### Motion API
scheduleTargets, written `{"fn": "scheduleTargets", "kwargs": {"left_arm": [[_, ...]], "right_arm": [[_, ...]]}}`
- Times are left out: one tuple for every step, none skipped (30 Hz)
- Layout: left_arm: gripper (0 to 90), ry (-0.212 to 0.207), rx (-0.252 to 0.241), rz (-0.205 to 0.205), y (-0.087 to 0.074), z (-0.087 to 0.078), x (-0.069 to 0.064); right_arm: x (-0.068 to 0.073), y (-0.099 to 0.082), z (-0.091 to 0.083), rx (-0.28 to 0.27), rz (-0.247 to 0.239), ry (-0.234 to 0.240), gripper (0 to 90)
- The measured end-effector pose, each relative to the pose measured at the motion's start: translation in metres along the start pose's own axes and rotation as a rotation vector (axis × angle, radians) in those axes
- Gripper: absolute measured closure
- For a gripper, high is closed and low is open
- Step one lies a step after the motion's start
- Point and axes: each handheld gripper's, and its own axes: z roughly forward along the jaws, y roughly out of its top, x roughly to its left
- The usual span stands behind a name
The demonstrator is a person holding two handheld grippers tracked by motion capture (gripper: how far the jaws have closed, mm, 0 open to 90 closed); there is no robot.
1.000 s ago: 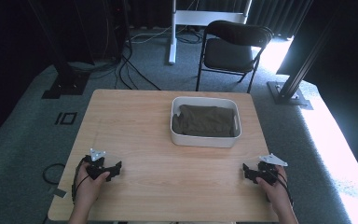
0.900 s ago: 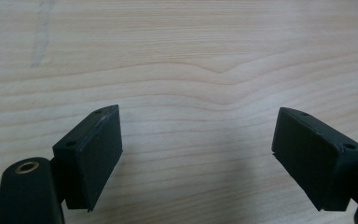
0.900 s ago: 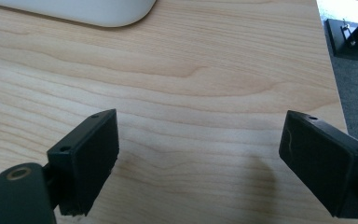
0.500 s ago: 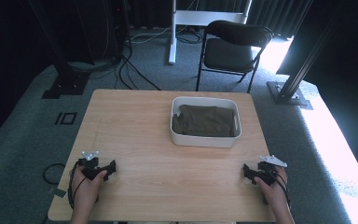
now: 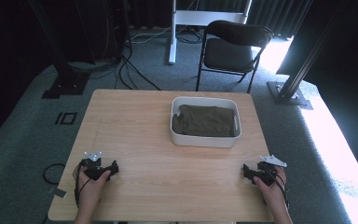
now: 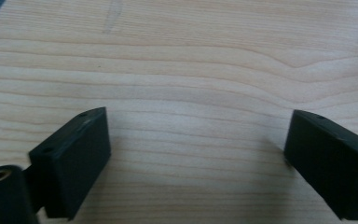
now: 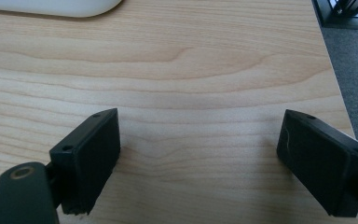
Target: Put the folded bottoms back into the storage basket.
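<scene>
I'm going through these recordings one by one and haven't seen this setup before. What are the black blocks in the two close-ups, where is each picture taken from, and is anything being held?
No robot here: a person sits at a wooden table with a hand-held gripper in each hand. The high view looks down from above the person's side, showing the left gripper and the right gripper near the table's front edge. The close-ups come from cameras riding on the grippers; the black blocks are each gripper's own jaws. The left gripper's jaws have just been opening; both pairs stand wide apart over bare wood, holding nothing. Farther back sits a white tub with a dark folded cloth in it. A black folding chair stands beyond.
</scene>
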Motion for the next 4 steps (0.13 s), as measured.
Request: {"fn": "scheduleTargets", "kwargs": {"left_arm": [[3.4,-0.005,0.006,0.006,0.0003,0.0004,-0.0003],[3.4,-0.004,0.007,0.006,0.0004,0.0004,-0.0004],[3.4,-0.005,0.007,0.005,0.0004,0.0004,-0.0003],[3.4,-0.005,0.007,0.005,0.0004,0.0004,-0.0003]], "right_arm": [[0.0000,0.0000,0.0000,0.000,0.000,0.000,12.8],[0.0000,0.0000,0.0000,0.000,0.000,0.000,12.8],[0.0000,0.0000,0.0000,0.000,-0.001,0.000,12.8],[0.0000,0.0000,0.0000,0.000,-0.001,0.000,12.8]]}}
